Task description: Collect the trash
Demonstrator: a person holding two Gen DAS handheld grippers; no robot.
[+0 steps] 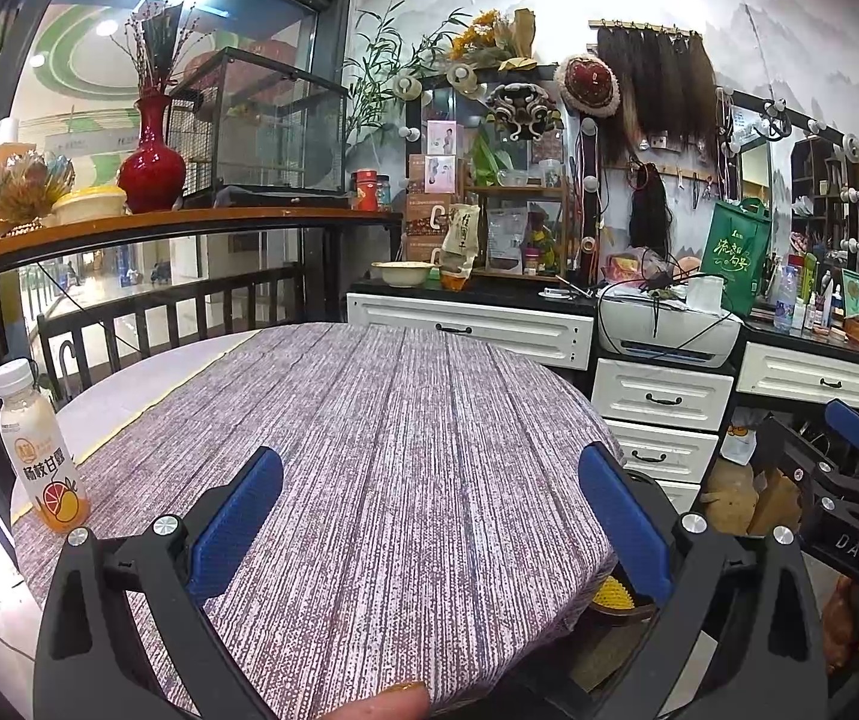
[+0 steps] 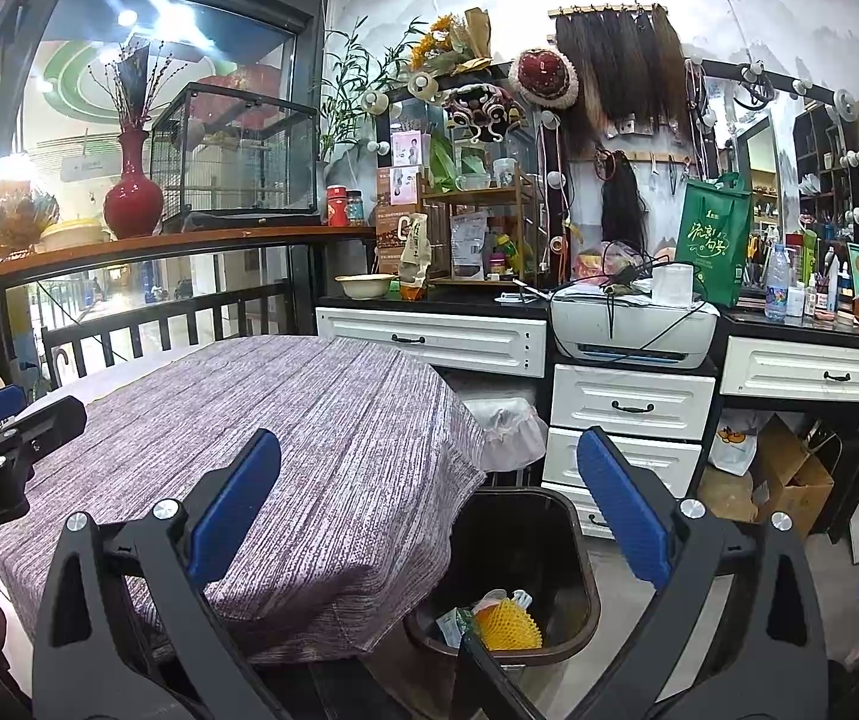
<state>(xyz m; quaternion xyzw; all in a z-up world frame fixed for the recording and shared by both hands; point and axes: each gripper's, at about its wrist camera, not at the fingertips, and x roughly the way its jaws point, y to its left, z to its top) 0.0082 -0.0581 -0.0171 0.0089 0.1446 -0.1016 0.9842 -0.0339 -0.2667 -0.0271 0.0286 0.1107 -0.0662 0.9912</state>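
Observation:
A black trash bin [image 2: 573, 546] stands on the floor at the table's right corner. It holds a yellow foam net [image 2: 508, 624] and some wrappers. A bit of the net shows in the left wrist view [image 1: 612, 594]. My right gripper [image 2: 429, 492] is open and empty, above the table corner and the bin. My left gripper [image 1: 429, 504] is open and empty above the tablecloth [image 1: 399, 450]. A juice bottle [image 1: 39, 450] with a white cap stands upright at the table's left edge. The right gripper also shows in the left wrist view [image 1: 849, 468].
White drawers [image 2: 627, 408] and a printer [image 2: 633, 324] stand behind the bin. A covered stool [image 2: 507, 426] sits between table and drawers. Cardboard boxes [image 2: 789, 480] lie under the counter. A railing [image 1: 159, 312] and a shelf with a red vase [image 1: 150, 162] stand behind the table.

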